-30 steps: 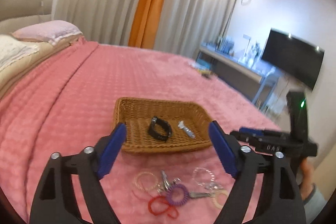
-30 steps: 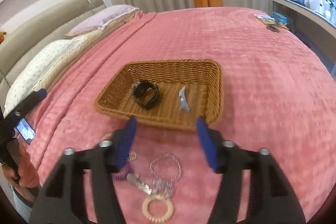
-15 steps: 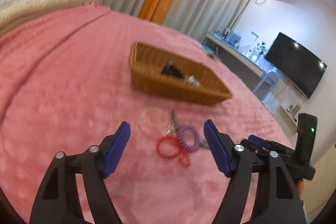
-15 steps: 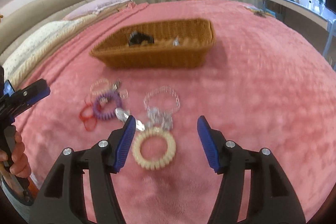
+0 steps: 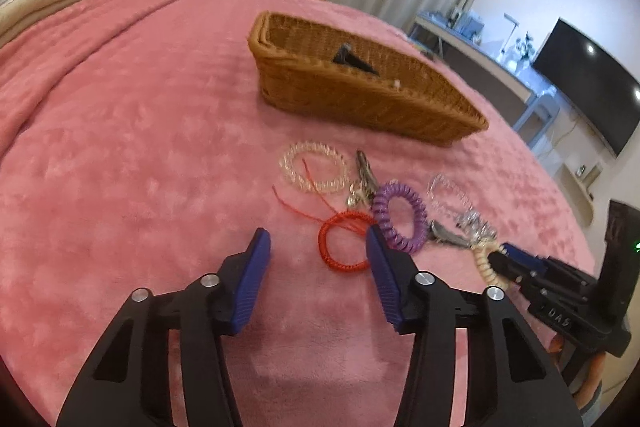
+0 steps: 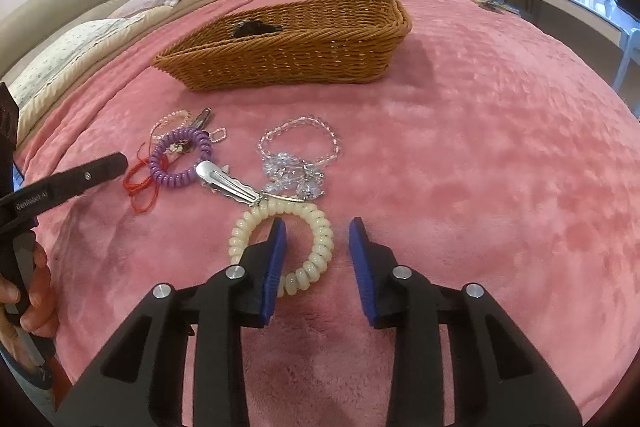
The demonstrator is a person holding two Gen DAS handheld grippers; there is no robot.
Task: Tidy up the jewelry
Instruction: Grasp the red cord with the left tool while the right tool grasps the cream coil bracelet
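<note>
Left wrist: left claw [image 5: 318,250] apart, low by the red coil bracelet [image 5: 343,243] on the bed [image 5: 120,147].

Right wrist: right claw [image 6: 317,242] apart, straddling the cream coil tie's [image 6: 282,250] right side. Looks light and springy, so I'd pinch across that coil.

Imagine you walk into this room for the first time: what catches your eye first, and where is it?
A wicker basket sits on the pink bedspread, with something dark inside. In front of it lies a cluster of jewelry: a purple coil band, a red cord bracelet, a silver hair clip and a clear bead bracelet. Nearest, the open right gripper straddles one side of a cream coil band.
</note>
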